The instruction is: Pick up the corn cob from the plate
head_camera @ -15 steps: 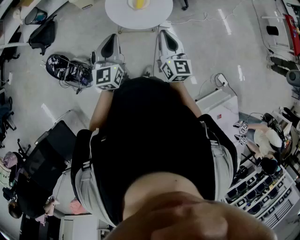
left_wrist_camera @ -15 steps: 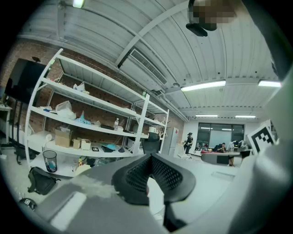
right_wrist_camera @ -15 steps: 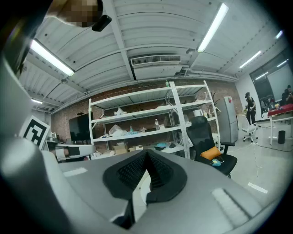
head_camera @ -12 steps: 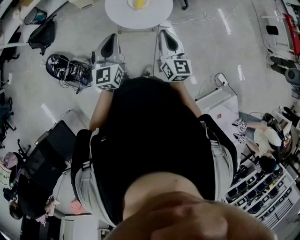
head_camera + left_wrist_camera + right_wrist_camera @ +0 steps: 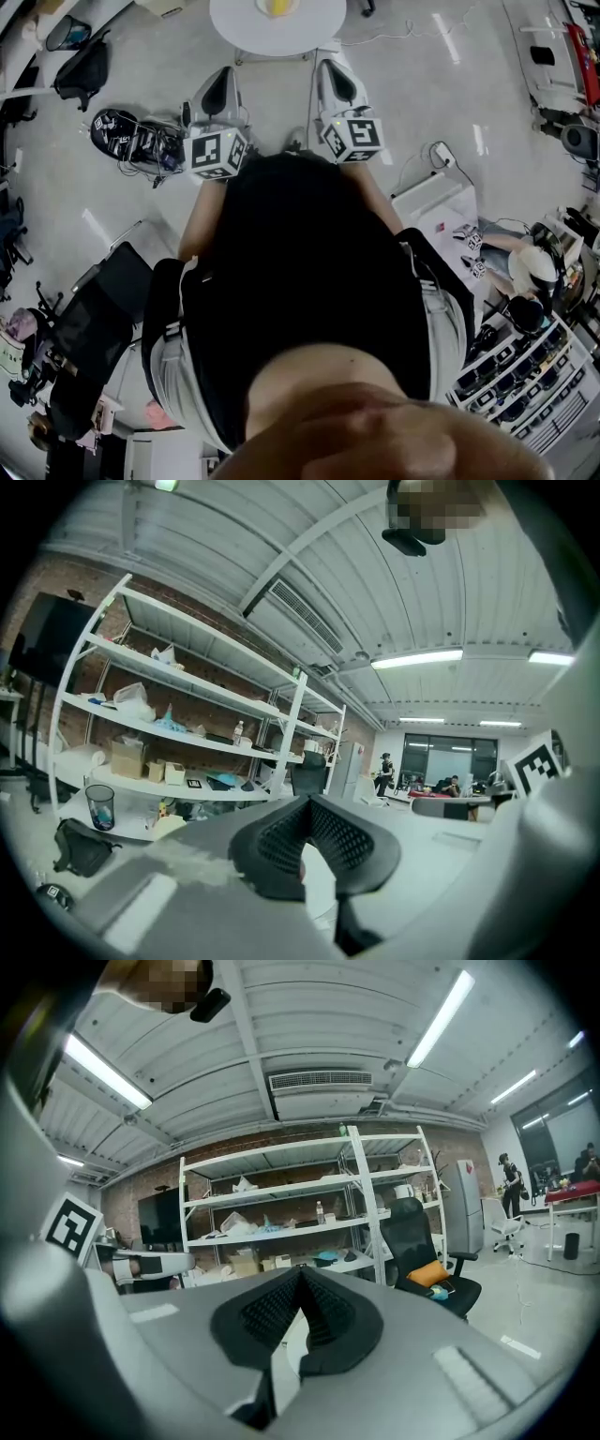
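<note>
The yellow corn cob [image 5: 277,7] lies on a white plate [image 5: 260,11] on the round white table [image 5: 239,33] at the top edge of the head view. Both grippers are held level in front of the person, short of the table and pointing toward it. My left gripper [image 5: 223,77] and my right gripper [image 5: 331,66] have nothing in them. In the left gripper view the black pads [image 5: 281,832] meet at the tip, and the left gripper [image 5: 307,802] is shut. The right gripper [image 5: 300,1274] is shut too. Neither gripper view shows the corn or the plate.
Black bags and cables [image 5: 136,139] lie on the floor at the left. A black office chair [image 5: 89,314] stands behind them, a white cabinet [image 5: 433,202] at the right. White shelving [image 5: 187,719] with boxes fills the wall, beside a chair with an orange cushion [image 5: 427,1274].
Both grippers stay where they were, still shut. Only the head view has shifted slightly, so the things at the right edge sit a little differently.
</note>
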### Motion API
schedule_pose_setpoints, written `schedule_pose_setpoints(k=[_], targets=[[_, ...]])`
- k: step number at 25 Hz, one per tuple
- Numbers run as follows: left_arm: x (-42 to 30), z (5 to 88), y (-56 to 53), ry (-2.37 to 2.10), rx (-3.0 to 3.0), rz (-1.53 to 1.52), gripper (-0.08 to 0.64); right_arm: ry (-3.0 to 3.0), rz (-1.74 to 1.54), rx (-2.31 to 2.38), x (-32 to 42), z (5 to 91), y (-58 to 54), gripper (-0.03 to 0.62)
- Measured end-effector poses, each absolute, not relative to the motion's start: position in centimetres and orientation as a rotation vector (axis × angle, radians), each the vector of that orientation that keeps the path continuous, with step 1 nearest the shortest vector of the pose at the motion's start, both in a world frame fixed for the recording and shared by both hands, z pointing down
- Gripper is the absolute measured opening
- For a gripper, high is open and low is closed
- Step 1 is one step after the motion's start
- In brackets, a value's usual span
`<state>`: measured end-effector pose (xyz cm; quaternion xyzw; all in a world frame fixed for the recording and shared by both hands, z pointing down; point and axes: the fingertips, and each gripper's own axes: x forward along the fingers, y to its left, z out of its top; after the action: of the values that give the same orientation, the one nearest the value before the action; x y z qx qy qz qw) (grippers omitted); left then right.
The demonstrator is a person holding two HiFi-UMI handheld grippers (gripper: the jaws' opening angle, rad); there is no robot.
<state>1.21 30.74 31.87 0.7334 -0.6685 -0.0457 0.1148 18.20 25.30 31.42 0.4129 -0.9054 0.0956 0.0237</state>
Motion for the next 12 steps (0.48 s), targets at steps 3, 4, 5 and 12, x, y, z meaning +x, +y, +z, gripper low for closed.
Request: schedule_pose_setpoints(k=[3,4,5,12], targets=[[0.4,31.9,31.0,-1.95,2.154,-0.141,0.006,-2.793,0.295,1.292,17.6,31.5,25.7,0.006],[0.2,31.9,31.1,-1.947,2.157,-0.142,0.006,-2.79,0.294,1.295,17.4,31.6,25.9,0.006],[0.0,31.9,31.2,-1.943,2.16,-0.143,0.006,-2.787,0.293,1.297,17.2,31.7,26.0,0.006],[-1.4,31.8,31.4,-1.896,2.201,-0.157,0.006,-2.775,0.3,1.362,15.6,31.1,26.8,0.008]])
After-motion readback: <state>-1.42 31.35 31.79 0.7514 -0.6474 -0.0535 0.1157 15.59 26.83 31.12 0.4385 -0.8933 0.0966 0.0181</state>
